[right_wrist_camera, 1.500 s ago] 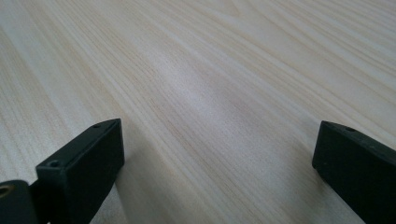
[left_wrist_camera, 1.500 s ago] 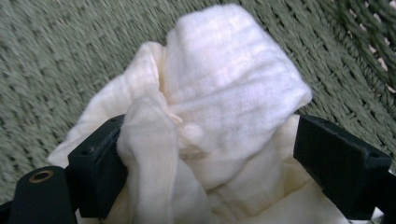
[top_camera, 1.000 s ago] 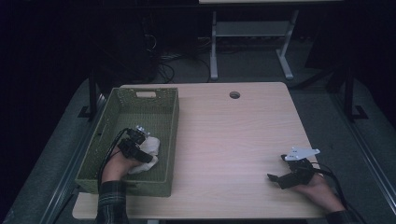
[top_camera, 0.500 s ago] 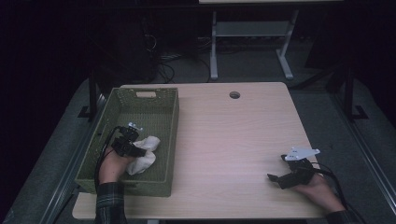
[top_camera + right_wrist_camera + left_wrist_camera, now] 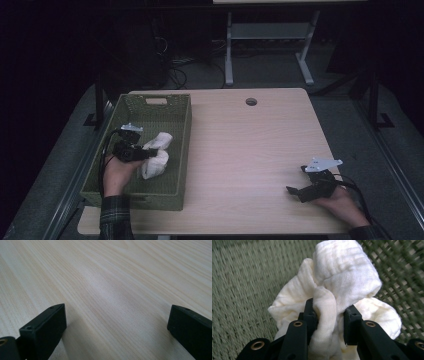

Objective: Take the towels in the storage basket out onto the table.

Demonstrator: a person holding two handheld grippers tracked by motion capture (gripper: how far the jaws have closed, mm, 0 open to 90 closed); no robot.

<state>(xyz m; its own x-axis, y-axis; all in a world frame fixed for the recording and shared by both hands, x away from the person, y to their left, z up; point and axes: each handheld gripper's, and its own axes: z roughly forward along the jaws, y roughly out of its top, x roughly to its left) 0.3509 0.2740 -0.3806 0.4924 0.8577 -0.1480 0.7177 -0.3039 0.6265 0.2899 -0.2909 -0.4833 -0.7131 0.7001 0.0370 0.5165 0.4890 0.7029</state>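
Woven olive-green rectangular basket (image 5: 176, 150) sits left of centre in the high view, holding a crumpled white cloth (image 5: 156, 159); the pale wooden table (image 5: 250, 145) meets dark floor above. Left gripper view: the left gripper (image 5: 331, 315) clamps the cloth. Right gripper view: the right gripper (image 5: 113, 322) gapes over bare wood.

No text, label, brand, number or sign can be read on anything here.

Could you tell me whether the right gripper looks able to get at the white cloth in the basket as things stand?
Probably not directly: the right gripper rests open on the table's far side, the basket wall stands between, and the left gripper already clamps the white cloth.
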